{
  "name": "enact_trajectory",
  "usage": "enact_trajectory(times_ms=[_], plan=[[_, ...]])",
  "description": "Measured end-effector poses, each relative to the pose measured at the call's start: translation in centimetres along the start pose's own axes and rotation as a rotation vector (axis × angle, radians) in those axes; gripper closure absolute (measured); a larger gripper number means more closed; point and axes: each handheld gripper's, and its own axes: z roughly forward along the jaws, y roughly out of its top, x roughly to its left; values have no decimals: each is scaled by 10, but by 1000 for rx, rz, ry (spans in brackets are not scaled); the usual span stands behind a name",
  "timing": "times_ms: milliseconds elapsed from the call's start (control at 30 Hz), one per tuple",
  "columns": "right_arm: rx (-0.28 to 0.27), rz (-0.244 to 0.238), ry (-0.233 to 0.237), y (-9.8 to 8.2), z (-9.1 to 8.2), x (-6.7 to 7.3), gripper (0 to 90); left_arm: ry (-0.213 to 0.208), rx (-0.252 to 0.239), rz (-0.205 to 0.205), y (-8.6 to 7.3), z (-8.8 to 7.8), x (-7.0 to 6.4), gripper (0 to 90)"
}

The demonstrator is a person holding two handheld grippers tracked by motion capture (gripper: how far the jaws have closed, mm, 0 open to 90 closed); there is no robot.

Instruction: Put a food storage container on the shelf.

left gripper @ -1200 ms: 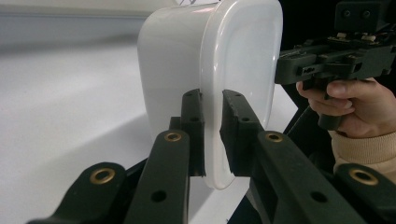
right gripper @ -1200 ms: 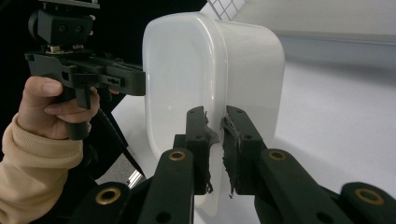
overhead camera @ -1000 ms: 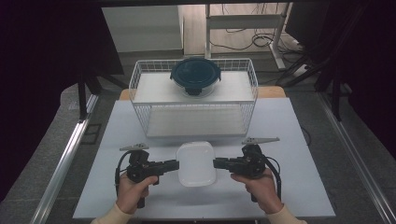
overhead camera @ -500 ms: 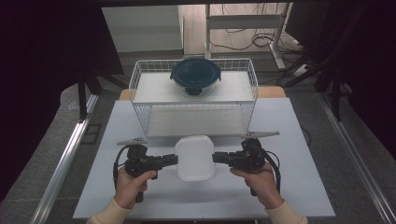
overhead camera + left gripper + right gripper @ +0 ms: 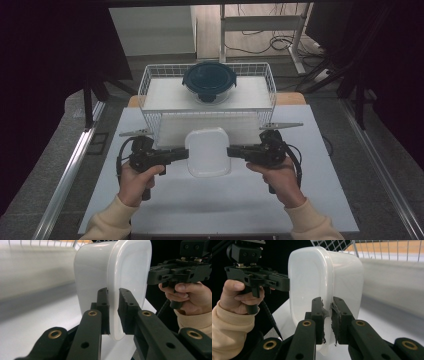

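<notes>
White lidded container clamped at its rim by left gripper and right gripper, held just before wire basket, round dark-lidded bowl seated inside

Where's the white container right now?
In the high view the white container sits mid-table, just in front of the wire basket, gripped between the left gripper and right gripper.

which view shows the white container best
The high view: the whole white container shows, held between the left gripper and right gripper in front of the basket. Each gripper view shows it close up, with jaws clamped on its rim and its lower end cut off.
</notes>
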Motion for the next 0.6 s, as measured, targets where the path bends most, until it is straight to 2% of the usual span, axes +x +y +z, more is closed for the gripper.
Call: enact_trajectory(times_ms=[200,600], plan=[[-26,-33,-2,25,-5,7,798,7,-16,35,25,-9,-7,798],[-43,-62,-14,66,-13,16,798,2,-40,62,64,-19,-12,798]])
